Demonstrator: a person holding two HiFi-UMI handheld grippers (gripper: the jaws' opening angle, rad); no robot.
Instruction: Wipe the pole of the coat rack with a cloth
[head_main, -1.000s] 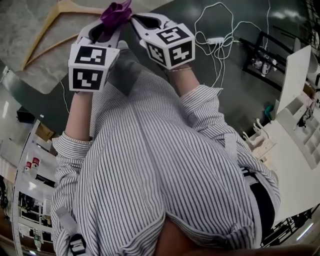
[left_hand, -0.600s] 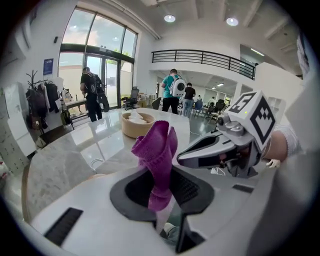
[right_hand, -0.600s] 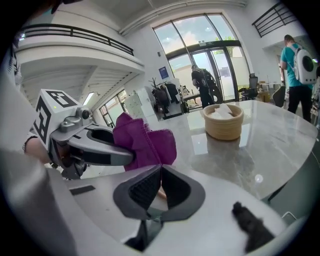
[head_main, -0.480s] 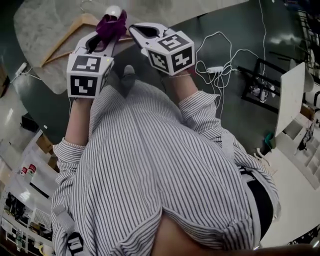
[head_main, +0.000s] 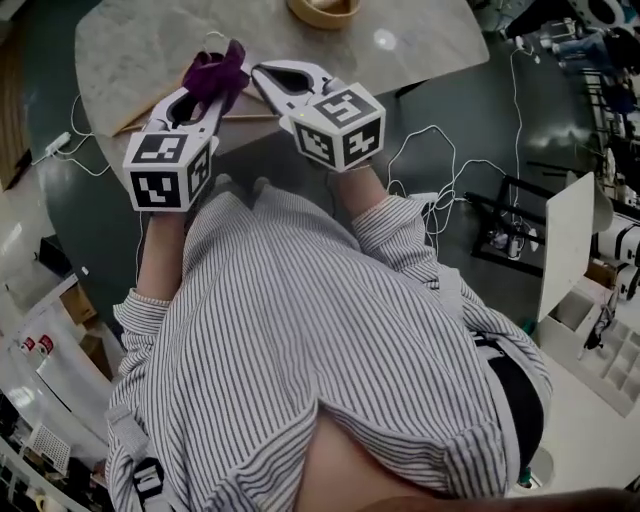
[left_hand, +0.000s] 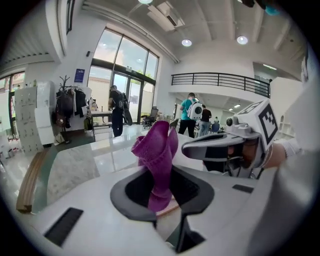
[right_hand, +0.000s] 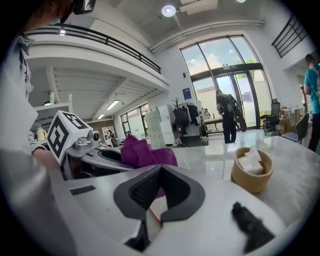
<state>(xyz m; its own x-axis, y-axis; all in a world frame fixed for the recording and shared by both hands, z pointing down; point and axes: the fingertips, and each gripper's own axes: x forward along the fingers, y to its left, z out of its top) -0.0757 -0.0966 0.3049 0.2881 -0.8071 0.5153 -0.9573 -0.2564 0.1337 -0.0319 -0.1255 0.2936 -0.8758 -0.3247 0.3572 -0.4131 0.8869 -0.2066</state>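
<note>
Head view: a person in a striped shirt (head_main: 300, 350) stands at a marble counter (head_main: 120, 50), holding both arms forward. The left hand-held gripper (head_main: 208, 88) is clamped on a bunched purple cloth (head_main: 216, 70), which sticks up from its tips above the counter's near edge. The right hand-held gripper (head_main: 260, 72) sits just beside it, tips near the cloth. Strips of a wooden hanger (head_main: 240, 117) lie on the counter under both. A wooden bowl (head_main: 323, 10) rests at the counter's far side. White cables (head_main: 440, 170) trail over the dark floor to the right.

Left gripper view: the jaws are closed tight on the cloth, which rises between them in a crumpled fold. The right hand-held gripper shows to the right. Far off on the left, near tall windows, stands a coat rack (left_hand: 65, 100) hung with dark clothes.

Right gripper view: the jaws are together at their tips with nothing held between them. The cloth shows just past them to the left. The bowl stands on the counter to the right, with something white inside.
</note>
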